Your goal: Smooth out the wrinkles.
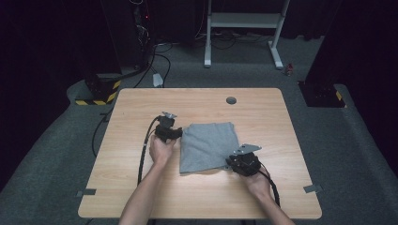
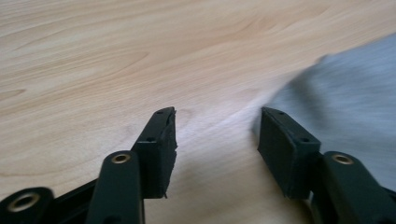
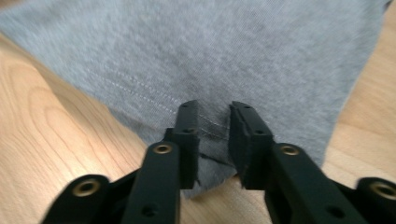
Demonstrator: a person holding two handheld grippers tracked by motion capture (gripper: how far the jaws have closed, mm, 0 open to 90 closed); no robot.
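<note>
A grey cloth (image 1: 209, 145) lies folded flat on the wooden table (image 1: 141, 187), a little right of the middle. My left gripper (image 1: 169, 126) sits just off the cloth's left edge, near its far corner. In the left gripper view its jaws (image 2: 217, 112) stand open over bare wood, with the cloth (image 2: 355, 93) to their right. My right gripper (image 1: 233, 161) is at the cloth's near right corner. In the right gripper view its jaws (image 3: 214, 105) are a narrow gap apart, low over the hemmed corner of the cloth (image 3: 233, 51), and do not pinch it.
A round grey grommet (image 1: 231, 100) is set in the table near its far edge. Grey tape patches (image 1: 86, 192) (image 1: 312, 188) mark the near corners. Beyond the table are a white stand (image 1: 244, 21), striped black-and-yellow bases (image 1: 96, 93) and cables on grey carpet.
</note>
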